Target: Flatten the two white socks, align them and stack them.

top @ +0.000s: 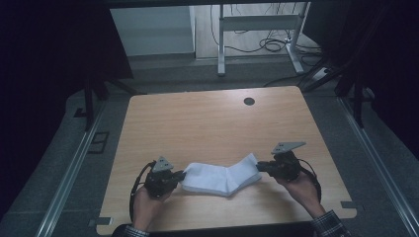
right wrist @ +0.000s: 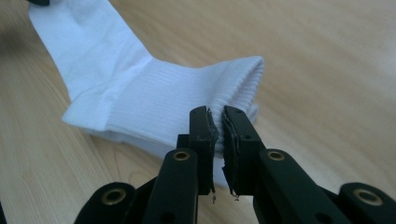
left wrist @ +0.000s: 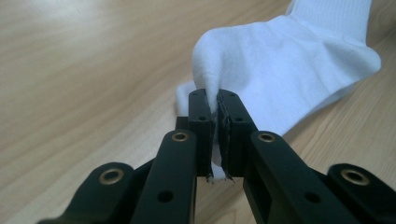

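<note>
Near the table's (top: 207, 118) six-o'clock edge, high view: white sock (top: 220, 177), long axis running nine to three o'clock, stretched between left gripper (top: 181, 175) and right gripper (top: 261, 167), each equally near its own end.

Left gripper view: jaws pinched tight on the toe fabric; sock (left wrist: 280, 70) extends toward one o'clock.

Right gripper view: jaws clamped on the ribbed cuff (right wrist: 224, 88); sock trails toward ten o'clock.

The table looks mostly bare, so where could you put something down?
The far half of the table, from the white sock back to the round hole, is bare wood. The near strip is crowded: left gripper and right gripper pinch the sock's ends.
</note>
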A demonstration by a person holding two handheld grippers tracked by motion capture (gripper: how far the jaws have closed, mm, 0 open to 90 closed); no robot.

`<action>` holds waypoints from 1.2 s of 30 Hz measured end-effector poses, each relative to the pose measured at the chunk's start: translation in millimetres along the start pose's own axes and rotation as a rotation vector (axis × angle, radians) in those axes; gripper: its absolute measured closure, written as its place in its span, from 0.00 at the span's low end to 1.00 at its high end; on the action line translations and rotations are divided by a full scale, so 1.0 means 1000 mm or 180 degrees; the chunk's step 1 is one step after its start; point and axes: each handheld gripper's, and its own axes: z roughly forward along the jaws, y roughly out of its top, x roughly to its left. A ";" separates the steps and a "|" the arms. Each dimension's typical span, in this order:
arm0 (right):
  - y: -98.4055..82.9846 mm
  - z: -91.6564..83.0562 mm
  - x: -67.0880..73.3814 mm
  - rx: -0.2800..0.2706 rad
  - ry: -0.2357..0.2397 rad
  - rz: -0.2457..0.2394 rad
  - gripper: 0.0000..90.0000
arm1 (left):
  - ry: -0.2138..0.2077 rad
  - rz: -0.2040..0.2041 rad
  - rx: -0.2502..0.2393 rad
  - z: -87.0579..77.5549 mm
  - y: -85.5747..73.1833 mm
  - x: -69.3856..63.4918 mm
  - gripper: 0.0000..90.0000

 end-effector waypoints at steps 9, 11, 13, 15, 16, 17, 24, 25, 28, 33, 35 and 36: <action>-0.013 0.023 0.002 0.0438 -0.0264 -0.0134 0.79 | 0.0222 0.0138 0.0320 0.024 -0.005 -0.004 0.73; -0.012 0.019 0.003 0.0390 -0.0311 -0.0128 0.74 | 0.0323 0.0140 0.0202 0.019 -0.003 -0.004 0.60; -0.007 0.012 0.004 0.0252 -0.0397 -0.0171 0.70 | 0.0354 0.0065 0.0040 0.014 0.000 -0.001 0.53; -0.004 0.011 0.004 0.0133 -0.0394 -0.0147 0.67 | 0.0285 -0.0046 -0.0007 0.014 0.000 0.003 0.51; -0.002 0.013 0.003 0.0119 -0.0403 -0.0148 0.66 | 0.0263 -0.0072 0.0007 0.016 -0.001 0.004 0.50; -0.002 0.016 0.003 0.0135 -0.0401 -0.0151 0.65 | 0.0249 -0.0071 0.0035 0.018 -0.002 0.004 0.50; -0.004 0.035 0.001 0.0197 -0.0417 -0.0163 0.61 | 0.0255 -0.0097 0.0148 0.028 -0.006 0.004 0.51; -0.005 0.036 0.001 0.0215 -0.0417 -0.0155 0.60 | 0.0255 -0.0104 0.0164 0.030 -0.006 0.005 0.51; -0.008 0.042 0.000 0.0269 -0.0418 -0.0159 0.60 | 0.0250 -0.0120 0.0222 0.035 -0.009 0.007 0.52; -0.010 0.045 -0.001 0.0284 -0.0353 -0.0156 0.66 | 0.0226 -0.0097 0.0182 0.037 -0.011 0.008 0.59; -0.011 0.046 -0.001 0.0282 -0.0272 -0.0076 0.73 | 0.0182 -0.0096 0.0166 0.038 -0.011 0.008 0.67; -0.011 0.046 -0.002 0.0284 -0.0254 -0.0039 0.76 | 0.0143 -0.0113 0.0167 0.038 -0.010 0.008 0.71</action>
